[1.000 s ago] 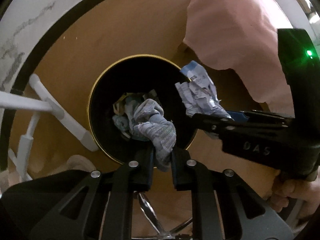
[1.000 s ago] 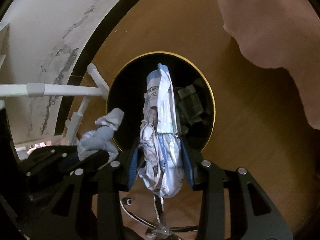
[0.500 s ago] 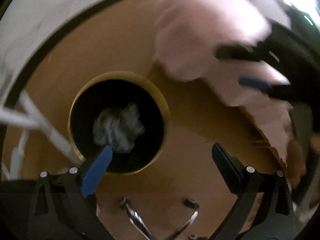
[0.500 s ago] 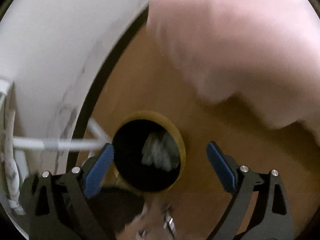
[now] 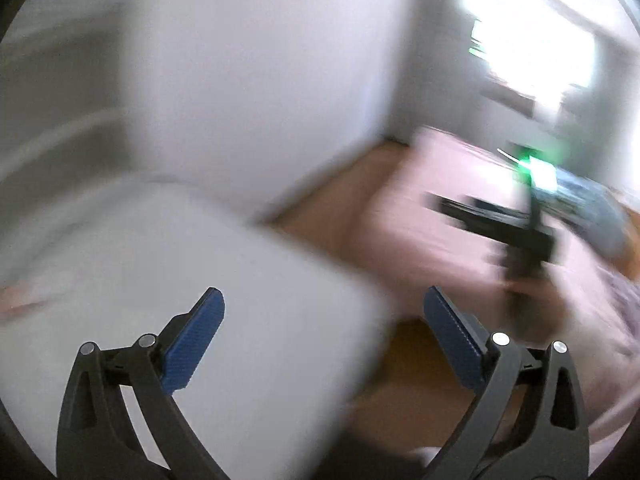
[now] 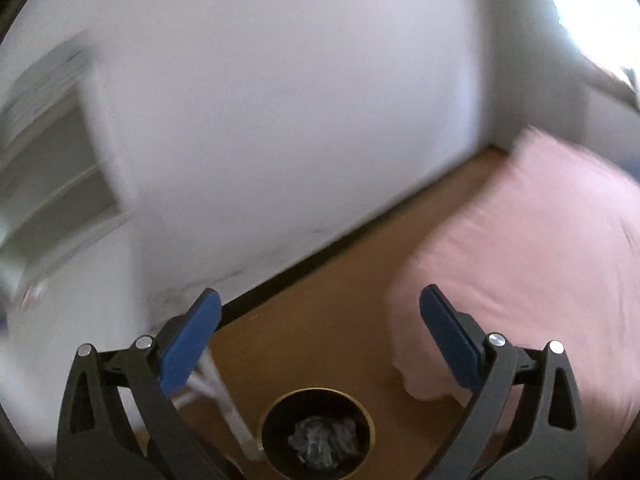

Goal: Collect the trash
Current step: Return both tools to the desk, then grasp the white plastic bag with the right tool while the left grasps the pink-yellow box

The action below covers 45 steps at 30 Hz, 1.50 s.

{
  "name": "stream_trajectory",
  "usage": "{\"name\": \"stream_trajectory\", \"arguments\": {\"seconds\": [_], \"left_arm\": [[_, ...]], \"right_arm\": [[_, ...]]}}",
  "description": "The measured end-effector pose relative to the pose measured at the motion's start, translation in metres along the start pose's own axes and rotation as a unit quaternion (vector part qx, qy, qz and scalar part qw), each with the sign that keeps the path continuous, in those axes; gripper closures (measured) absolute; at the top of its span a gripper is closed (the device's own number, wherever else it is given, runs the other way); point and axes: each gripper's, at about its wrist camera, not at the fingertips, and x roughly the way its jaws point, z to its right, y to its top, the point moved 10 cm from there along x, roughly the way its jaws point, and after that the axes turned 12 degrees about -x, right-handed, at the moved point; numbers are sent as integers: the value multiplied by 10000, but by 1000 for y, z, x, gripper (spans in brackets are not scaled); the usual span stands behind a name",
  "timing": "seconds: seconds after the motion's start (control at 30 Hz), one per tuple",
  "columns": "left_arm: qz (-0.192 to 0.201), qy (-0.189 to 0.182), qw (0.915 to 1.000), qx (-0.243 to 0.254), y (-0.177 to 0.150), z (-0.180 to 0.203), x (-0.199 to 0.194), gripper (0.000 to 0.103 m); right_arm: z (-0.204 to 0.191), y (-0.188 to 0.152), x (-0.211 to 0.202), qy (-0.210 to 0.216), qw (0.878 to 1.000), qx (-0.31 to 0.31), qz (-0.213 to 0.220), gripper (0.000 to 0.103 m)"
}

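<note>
In the right wrist view, a round black trash bin with a gold rim (image 6: 374, 434) stands on the wooden floor far below, with crumpled paper (image 6: 322, 442) inside. My right gripper (image 6: 320, 322) is open and empty, high above the bin. My left gripper (image 5: 324, 322) is open and empty too, over a blurred white surface (image 5: 200, 280). The right gripper's black body (image 5: 516, 232) shows blurred at the right of the left wrist view.
A pink bed cover (image 6: 532, 248) fills the right side. A white wall (image 6: 280, 100) with a dark skirting runs behind the wooden floor (image 6: 320, 340). White rack legs (image 6: 220, 392) stand left of the bin. A bright window (image 5: 532, 56) is at top right.
Both grippers opened and let the crumpled papers fall into the bin. Both then rose and tilted up, away from the bin, moving fast enough to blur the views.
</note>
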Motion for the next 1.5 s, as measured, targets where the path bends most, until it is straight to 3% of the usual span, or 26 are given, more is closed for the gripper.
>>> {"name": "stream_trajectory", "arguments": {"seconds": [0.03,0.07,0.13,0.23,0.33,0.47,0.67,0.8,0.97,1.03,1.27,1.33,1.5], "left_arm": [[200,609,9976,-244,8,-50,-19,6],[295,971,9939,-440,10,-84,-32,6],[444,1807,9768,-1064,8,-169,-67,6],[432,2246,9545,-1913,-6,-254,-102,6],[296,2490,9443,-2130,-19,-290,-115,6],[-54,2545,9477,-1925,-26,-303,-108,6],[-549,2317,9575,-1626,-20,-337,-68,6],[-709,1990,9640,-1616,-7,-341,-29,6],[-829,1917,9658,-1539,1,-343,0,6],[-826,1896,9663,-1532,2,-345,3,6],[-823,1942,9662,-1479,6,-353,8,6],[-863,1983,9650,-1484,7,-355,13,6],[-861,1983,9645,-1517,12,-355,25,6]], "right_arm": [[-24,9,3,193,9994,-271,-7,7],[-62,22,8,538,9965,-643,10,7],[-120,39,12,1113,9872,-1140,62,7],[-213,55,27,1945,9603,-1996,-97,7],[-288,60,39,2470,9312,-2679,-128,7],[-363,60,53,2965,9015,-3133,-337,7],[-423,52,71,3213,8734,-3612,-597,7],[-451,49,86,3213,8632,-3840,-652,7],[-478,47,104,3209,8514,-4084,-723,8],[-488,47,111,3169,8466,-4215,-719,13],[-507,51,122,3377,8478,-4021,-740,50],[-506,50,122,3462,8468,-3960,-790,67],[-481,65,130,3428,8686,-3488,-803,74]]}}
